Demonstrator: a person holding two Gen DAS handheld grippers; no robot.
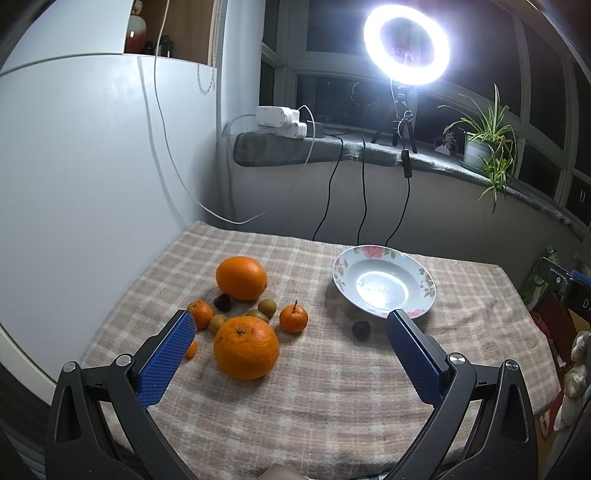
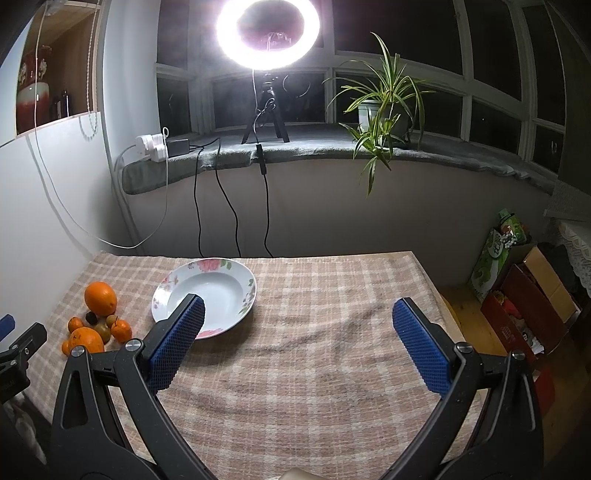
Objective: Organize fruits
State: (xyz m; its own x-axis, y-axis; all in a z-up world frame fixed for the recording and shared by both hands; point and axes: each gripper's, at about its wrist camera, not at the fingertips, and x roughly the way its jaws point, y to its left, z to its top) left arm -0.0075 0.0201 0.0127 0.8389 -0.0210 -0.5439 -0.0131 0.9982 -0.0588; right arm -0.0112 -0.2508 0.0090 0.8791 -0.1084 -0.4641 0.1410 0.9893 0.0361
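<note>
Both claws apart, empty: left gripper (image 1: 291,328), right gripper (image 2: 298,317). Small mandarin (image 1: 191,349) half-hidden behind left finger; big orange (image 1: 246,348) btwn fingers; plate (image 1: 384,280) ahead-right.

Both wrist cameras look forward over the plaid-clothed table (image 1: 332,387) toward the window. They share the floral white plate (image 1: 384,282) and glowing ring light (image 2: 267,33).

No text can be read with certainty; the green package's (image 2: 493,254) lettering stays illegible.
</note>
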